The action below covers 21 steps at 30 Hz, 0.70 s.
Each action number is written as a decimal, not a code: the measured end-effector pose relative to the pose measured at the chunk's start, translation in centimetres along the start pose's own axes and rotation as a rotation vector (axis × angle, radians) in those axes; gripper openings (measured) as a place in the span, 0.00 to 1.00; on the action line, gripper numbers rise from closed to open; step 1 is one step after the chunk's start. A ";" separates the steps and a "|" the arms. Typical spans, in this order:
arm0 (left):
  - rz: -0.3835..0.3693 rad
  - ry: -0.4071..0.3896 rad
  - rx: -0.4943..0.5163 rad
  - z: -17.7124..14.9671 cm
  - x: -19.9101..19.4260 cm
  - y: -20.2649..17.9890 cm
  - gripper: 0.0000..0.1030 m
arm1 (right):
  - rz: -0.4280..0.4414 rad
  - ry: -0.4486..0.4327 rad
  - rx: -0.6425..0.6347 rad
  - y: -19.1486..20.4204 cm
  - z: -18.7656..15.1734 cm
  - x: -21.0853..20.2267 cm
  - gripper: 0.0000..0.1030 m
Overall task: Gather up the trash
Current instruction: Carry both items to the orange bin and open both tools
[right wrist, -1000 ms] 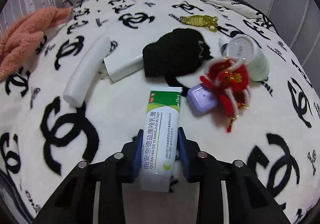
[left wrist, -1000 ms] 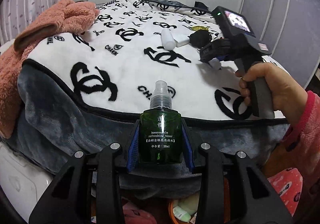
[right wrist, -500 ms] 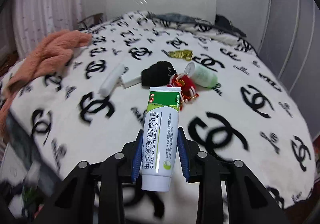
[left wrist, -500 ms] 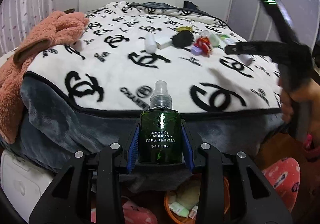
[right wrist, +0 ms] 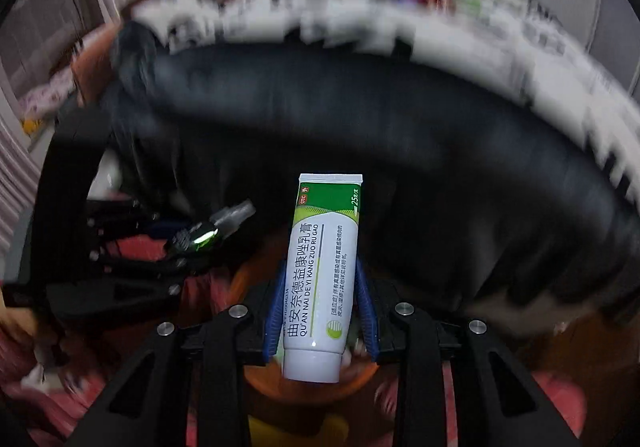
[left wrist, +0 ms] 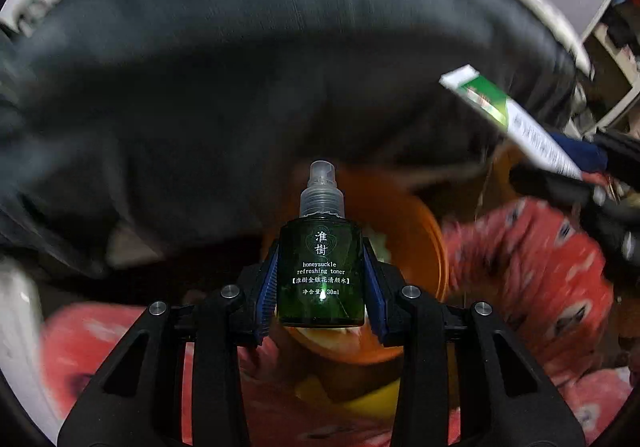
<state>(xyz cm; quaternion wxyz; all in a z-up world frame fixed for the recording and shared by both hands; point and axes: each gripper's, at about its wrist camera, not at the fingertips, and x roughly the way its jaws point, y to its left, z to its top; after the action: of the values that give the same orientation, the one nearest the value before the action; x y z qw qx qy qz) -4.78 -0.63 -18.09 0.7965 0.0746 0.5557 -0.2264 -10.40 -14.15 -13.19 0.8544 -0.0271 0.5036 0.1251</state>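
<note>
We hold toner (left wrist: 321,271) left, tube (right wrist: 322,275) right, both clamped; orange bin (left wrist: 416,231) lies lower centre, beneath both.

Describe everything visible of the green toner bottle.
The toner bottle is small, dark green and glassy, with a clear plastic spray cap and white print reading "honeysuckle refreshing toner, 30ml". It stands upright along the left gripper, whose blue-padded fingers clamp both its sides. Behind and below lies a blurred orange bin. In the right wrist view it appears blurred.
</note>
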 end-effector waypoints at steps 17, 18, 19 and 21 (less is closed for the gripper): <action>-0.075 0.482 -0.203 -3.3 16.2 1.0 0.64 | 0.022 0.412 0.282 -4.7 -4.7 15.6 0.66; -0.070 0.479 -0.209 -3.1 16.1 1.1 0.64 | 0.012 0.406 0.289 -4.8 -4.8 15.4 0.66; -0.066 0.478 -0.215 -3.2 16.1 1.1 0.64 | 0.009 0.402 0.300 -4.8 -5.1 15.3 0.66; -0.060 0.472 -0.218 -3.4 15.8 1.2 0.64 | 0.010 0.400 0.316 -5.1 -5.3 15.1 0.66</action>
<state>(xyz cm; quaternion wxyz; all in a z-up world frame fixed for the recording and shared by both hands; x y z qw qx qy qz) -2.70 -2.70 -33.99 0.6409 0.0226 0.7494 -0.1648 -6.73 -17.13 -29.32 0.7308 0.0853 0.6760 0.0413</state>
